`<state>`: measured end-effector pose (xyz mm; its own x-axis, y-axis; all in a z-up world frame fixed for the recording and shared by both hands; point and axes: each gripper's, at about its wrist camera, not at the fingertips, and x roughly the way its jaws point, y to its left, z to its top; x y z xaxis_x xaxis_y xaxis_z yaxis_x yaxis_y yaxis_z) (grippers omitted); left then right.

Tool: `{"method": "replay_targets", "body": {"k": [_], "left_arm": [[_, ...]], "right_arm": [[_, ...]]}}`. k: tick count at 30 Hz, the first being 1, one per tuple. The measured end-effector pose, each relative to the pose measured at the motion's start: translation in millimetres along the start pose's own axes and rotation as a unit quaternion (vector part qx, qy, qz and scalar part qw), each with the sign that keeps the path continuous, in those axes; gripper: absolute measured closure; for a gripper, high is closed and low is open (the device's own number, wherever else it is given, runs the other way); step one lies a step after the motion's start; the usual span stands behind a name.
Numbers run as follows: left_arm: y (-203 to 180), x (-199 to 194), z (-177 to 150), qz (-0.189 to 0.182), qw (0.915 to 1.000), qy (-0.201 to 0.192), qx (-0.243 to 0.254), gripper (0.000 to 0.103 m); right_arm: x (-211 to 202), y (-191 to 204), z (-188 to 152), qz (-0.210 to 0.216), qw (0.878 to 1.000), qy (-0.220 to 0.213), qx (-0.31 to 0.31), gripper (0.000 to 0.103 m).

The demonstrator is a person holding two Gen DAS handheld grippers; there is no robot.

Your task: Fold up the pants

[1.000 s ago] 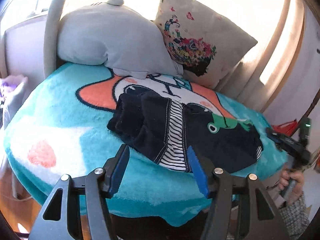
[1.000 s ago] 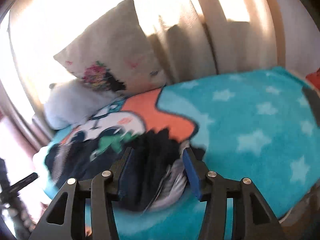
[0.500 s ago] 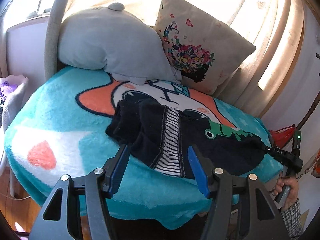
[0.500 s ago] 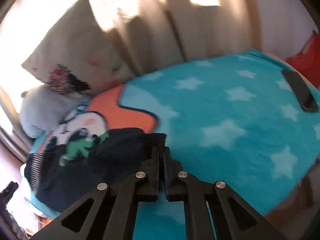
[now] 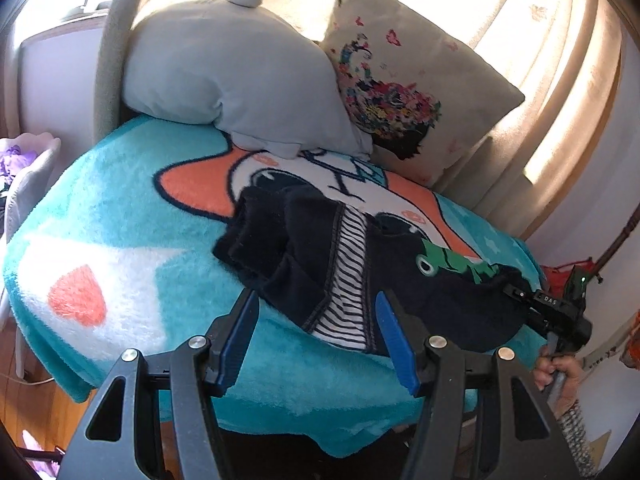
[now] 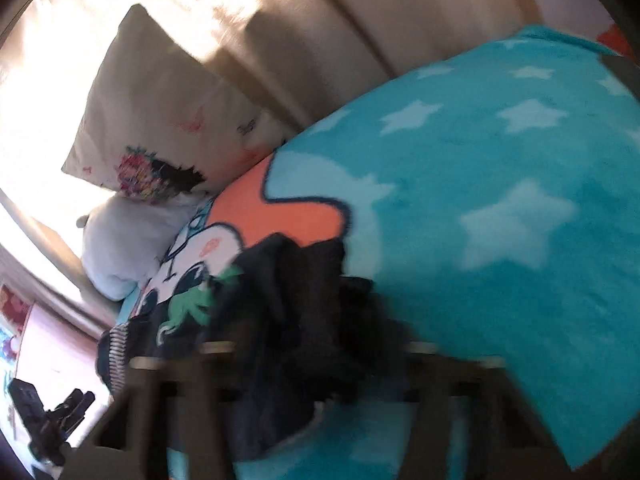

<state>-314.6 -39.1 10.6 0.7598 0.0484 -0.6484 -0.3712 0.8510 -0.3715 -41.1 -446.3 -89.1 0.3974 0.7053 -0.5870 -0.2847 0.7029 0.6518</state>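
Pants (image 5: pixel 352 264): dark navy, with a striped lining panel showing and a green frog motif near the far end. They lie crumpled across the middle of the blanket, one bunched end toward the grey pillow, the other end reaching the blanket's right edge.

Blanket (image 5: pixel 120 248): turquoise plush with orange, white and star patterns, covering the bed under the pants.

Left gripper (image 5: pixel 316 336): held low at the near edge of the blanket, just short of the striped panel. Jaws spread wide, blue pads visible on both fingers, nothing between them.

Right gripper (image 5: pixel 548 308): seen from the left wrist view at the right end of the pants, its black body touching or overlapping the dark fabric, with the right hand (image 5: pixel 556 372) on its handle. In its own view the frame is heavily motion-blurred; dark cloth is heaped at the fingers, but whether the jaws are clenched on it cannot be told.

Grey pillow (image 5: pixel 232 76): at the head of the bed, leaning on the frame.

Floral cushion (image 5: pixel 416 76): cream, beside the grey pillow, against the curtain (image 5: pixel 560 60).
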Motion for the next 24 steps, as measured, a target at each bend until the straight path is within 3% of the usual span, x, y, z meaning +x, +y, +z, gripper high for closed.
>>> {"method": "replay_targets", "body": {"k": [7,12,14,16,20,21,22,23,24], "left_arm": [[23,-3,14,0.042,0.9981,-0.021,-0.041,0.043],[22,11,30,0.051,0.9975,-0.017,-0.046,0.041],[16,24,37,0.047,0.9981,-0.003,-0.04,0.041],[8,36,42,0.039,0.9988,0.006,-0.027,0.041],[-3,63,53,0.042,0.9987,0.028,-0.01,0.038],[-4,73,55,0.041,0.9983,0.041,-0.006,0.038],[-5,81,56,0.036,0.9978,0.055,0.0,0.047],[-7,89,57,0.023,0.9973,0.069,0.005,0.085],[-9,95,59,0.02,0.9963,0.083,0.01,0.095]], "right_arm": [[-15,24,47,-0.052,0.996,-0.054,-0.039,0.085],[-16,8,64,-0.088,0.993,-0.072,-0.022,0.086],[-7,-3,64,-0.096,0.994,-0.06,-0.011,0.085],[-3,-16,61,-0.107,0.993,-0.045,0.003,0.081],[-22,-31,47,-0.123,0.989,-0.074,0.027,0.047],[-32,-34,42,-0.126,0.988,-0.088,0.03,0.044],[-38,-35,39,-0.129,0.986,-0.096,0.029,0.044],[-45,-35,34,-0.133,0.985,-0.103,0.025,0.044],[-51,-36,30,-0.139,0.984,-0.109,0.02,0.044]]}}
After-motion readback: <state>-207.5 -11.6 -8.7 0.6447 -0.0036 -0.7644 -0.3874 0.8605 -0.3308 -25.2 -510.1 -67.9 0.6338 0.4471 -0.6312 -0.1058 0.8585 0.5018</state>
